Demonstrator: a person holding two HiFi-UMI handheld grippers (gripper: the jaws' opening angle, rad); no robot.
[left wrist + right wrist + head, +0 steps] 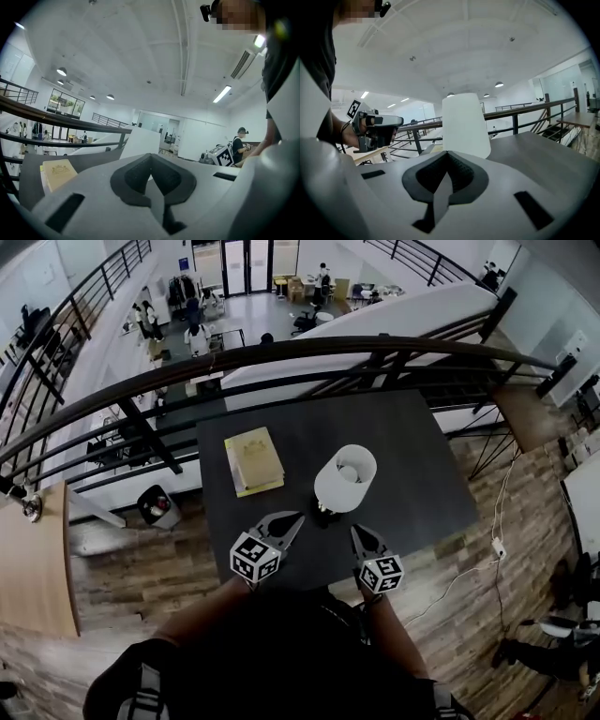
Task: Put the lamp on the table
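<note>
Standing upright on the table, the lamp is near the left claw and right claw, both closed and empty.

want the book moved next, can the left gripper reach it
Probably yes: the book lies just beyond the left gripper with bare table between, the lamp off to the right. The gripper's shut jaws would need opening first.

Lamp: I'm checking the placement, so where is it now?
In the head view, the lamp stands on the dark table, just right of the yellow book.
</note>
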